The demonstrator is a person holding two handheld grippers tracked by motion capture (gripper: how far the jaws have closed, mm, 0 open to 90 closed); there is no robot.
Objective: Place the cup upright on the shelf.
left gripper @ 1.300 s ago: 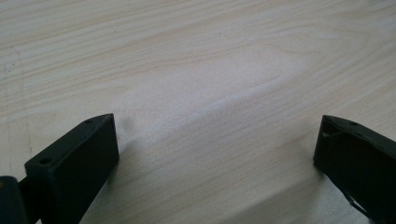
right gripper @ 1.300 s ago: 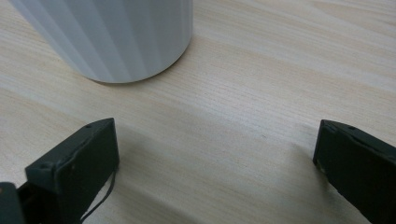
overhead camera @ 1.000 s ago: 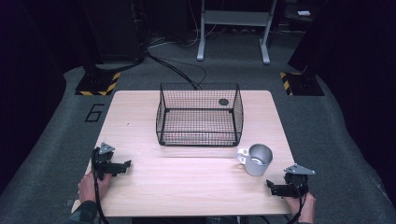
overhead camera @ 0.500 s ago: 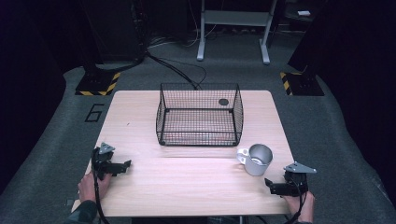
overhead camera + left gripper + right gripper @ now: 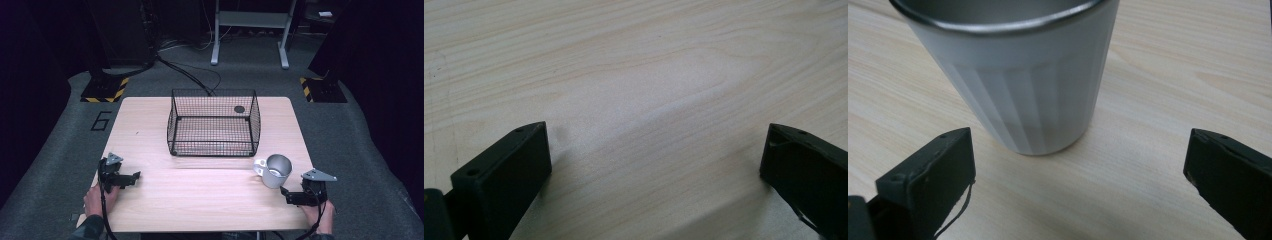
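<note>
2 grippers rest on a pale wooden table [image 5: 210,200], 1 in each of the person's hands. The left gripper [image 5: 131,177] lies near the table's front left corner, its 2 black jaws spread wide apart with bare wood grain between them in the left gripper view [image 5: 656,155]. The right gripper [image 5: 286,194] sits near the front right corner, its jaws also spread wide and holding nothing; the right gripper view [image 5: 1080,160] shows them set on either side of open tabletop just short of the cup.

1 metal cup [image 5: 276,170] stands upright on the table, just beyond the right gripper and in front of the basket's right corner. It has a white handle on its left side as seen from above, and close up [image 5: 1023,85] its wall is faceted, with a steel rim at the top.

1 black wire basket [image 5: 213,145] stands at the table's middle toward the far edge. 1 small dark round object [image 5: 239,109] shows at its far right; I cannot tell whether it is inside the basket or behind it.

The room is dark, with grey carpet [image 5: 55,165] around the table, a "6" [image 5: 101,120] marked on the floor at left, 2 yellow-and-black striped bases [image 5: 105,91], black cables, and a grey metal stand [image 5: 248,30] at the back.
</note>
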